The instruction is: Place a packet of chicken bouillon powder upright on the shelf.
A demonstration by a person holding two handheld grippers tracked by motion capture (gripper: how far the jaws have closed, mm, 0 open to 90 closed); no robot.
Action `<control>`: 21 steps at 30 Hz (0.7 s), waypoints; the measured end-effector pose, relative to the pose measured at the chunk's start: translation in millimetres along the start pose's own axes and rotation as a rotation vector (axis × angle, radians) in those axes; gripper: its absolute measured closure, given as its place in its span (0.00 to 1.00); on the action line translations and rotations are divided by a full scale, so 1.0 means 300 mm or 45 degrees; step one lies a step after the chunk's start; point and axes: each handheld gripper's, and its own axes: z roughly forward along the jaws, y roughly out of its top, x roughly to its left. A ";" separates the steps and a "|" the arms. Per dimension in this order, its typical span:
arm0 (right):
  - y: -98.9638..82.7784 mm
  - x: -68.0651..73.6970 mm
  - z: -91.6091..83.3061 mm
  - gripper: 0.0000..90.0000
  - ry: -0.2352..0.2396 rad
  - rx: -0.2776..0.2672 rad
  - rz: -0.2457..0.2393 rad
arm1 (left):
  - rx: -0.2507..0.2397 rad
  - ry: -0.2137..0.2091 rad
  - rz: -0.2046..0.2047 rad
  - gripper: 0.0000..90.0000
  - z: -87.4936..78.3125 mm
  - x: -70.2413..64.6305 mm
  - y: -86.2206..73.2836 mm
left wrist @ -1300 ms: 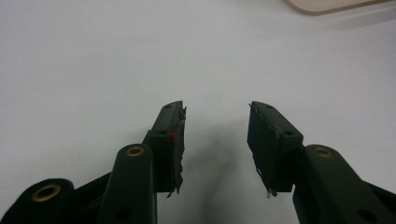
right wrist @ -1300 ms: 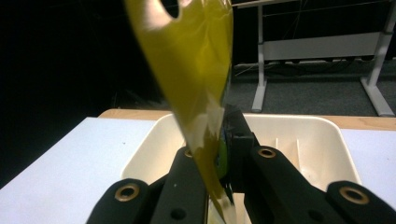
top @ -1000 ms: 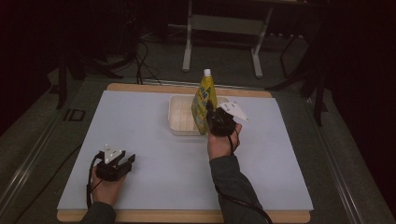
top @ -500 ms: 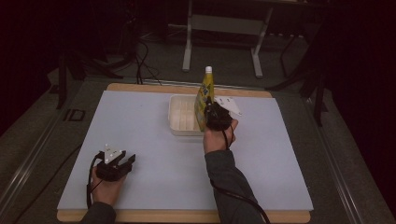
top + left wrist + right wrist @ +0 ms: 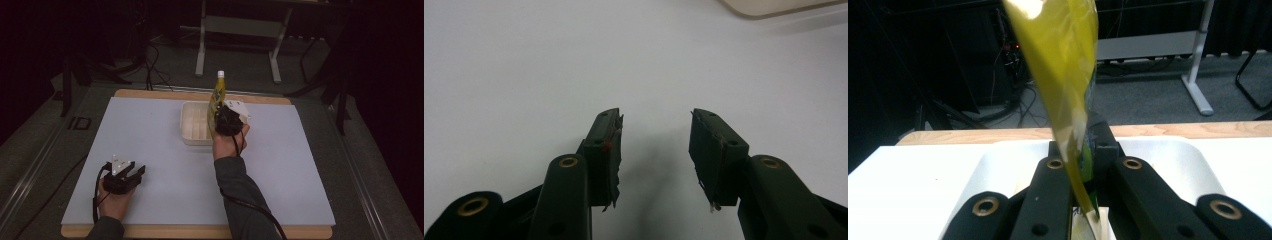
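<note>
Nearest, the left tool [image 5: 124,175] rests on the white tabletop [image 5: 165,165] at the near left corner, jaws spread wide with nothing between them; its own view shows bare mat past the pads [image 5: 610,150]. Further in, the right tool [image 5: 227,120] is clamped tight on the lower edge of a yellow pouch [image 5: 217,102], held over the near right part of a shallow cream tray [image 5: 195,125] at the tabletop's far centre. Pouch long axis runs near vertical, white cap [image 5: 220,74] uppermost, tilted slightly away. Pouch is flat, glossy, translucent yellow, with green print low down near the jaws [image 5: 1083,100]. Tray shows divided compartments; contents cannot be made out.
</note>
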 end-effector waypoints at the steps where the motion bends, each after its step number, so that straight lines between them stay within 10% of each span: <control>1: 0.001 0.003 0.002 1.00 -0.007 0.000 0.007 | 0.000 0.000 0.000 0.62 0.000 0.000 0.000; 21: -0.030 0.009 0.071 0.99 0.039 0.012 0.209 | -0.011 -0.013 -0.015 0.62 -0.004 0.004 0.002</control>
